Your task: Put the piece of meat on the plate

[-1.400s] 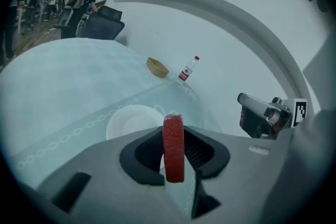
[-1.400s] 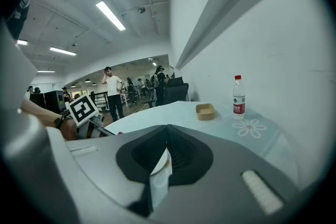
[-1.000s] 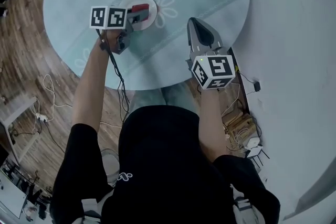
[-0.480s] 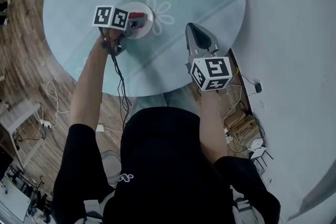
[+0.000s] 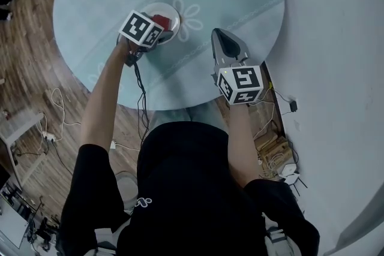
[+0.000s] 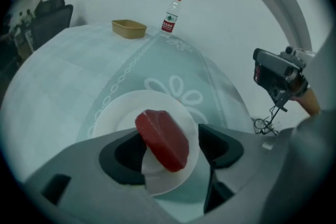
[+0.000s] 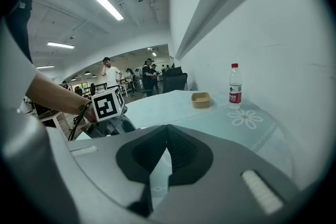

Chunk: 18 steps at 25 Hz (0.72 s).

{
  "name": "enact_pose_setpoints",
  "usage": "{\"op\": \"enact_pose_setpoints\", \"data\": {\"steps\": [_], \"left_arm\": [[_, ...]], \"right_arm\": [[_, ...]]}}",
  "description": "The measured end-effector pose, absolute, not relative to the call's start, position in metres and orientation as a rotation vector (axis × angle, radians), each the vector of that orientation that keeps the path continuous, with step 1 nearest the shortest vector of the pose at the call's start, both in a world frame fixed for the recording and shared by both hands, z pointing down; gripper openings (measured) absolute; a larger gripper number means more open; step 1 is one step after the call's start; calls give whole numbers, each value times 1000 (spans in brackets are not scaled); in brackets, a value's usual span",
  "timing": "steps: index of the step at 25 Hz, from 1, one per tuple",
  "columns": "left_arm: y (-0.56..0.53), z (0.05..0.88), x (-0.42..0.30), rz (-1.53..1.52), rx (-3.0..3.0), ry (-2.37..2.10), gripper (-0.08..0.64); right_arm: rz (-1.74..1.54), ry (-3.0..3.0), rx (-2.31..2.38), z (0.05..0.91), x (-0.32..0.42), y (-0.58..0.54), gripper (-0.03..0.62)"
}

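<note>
Meat (image 6: 163, 139) newly turned, plate (image 6: 119, 113) half-covered

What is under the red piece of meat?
A white plate, which sits on the pale blue table. The meat hides the part of the plate right beneath it.

The meat (image 6: 163, 139) sits over the plate (image 6: 118, 113) on the table (image 6: 58, 76), seemingly resting on it. Well behind them, near the table's far edge, a box (image 6: 129, 28) lies just left of a bottle (image 6: 171, 16).
</note>
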<state>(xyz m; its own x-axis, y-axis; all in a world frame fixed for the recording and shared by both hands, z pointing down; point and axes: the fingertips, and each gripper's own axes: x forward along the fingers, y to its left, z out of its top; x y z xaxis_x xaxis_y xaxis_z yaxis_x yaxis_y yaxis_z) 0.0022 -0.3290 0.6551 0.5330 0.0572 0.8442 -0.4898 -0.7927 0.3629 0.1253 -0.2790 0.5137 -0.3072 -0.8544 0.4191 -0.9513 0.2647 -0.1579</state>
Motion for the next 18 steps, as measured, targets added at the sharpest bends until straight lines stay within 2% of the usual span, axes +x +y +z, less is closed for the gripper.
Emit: {"op": "enact_pose_setpoints", "data": {"steps": [6, 11, 14, 18], "left_arm": [[-342, 651, -12, 1308, 2260, -455, 347], [-357, 640, -28, 1165, 2284, -645, 347], [-364, 610, -34, 939, 2306, -820, 302], [-359, 561, -53, 656, 2281, -1046, 178]], "right_arm": [[552, -2310, 1638, 513, 119, -281, 9], [538, -2329, 1621, 506, 109, -283, 9], [514, -2359, 1606, 499, 105, -288, 9], [473, -2406, 1578, 482, 92, -292, 9]]}}
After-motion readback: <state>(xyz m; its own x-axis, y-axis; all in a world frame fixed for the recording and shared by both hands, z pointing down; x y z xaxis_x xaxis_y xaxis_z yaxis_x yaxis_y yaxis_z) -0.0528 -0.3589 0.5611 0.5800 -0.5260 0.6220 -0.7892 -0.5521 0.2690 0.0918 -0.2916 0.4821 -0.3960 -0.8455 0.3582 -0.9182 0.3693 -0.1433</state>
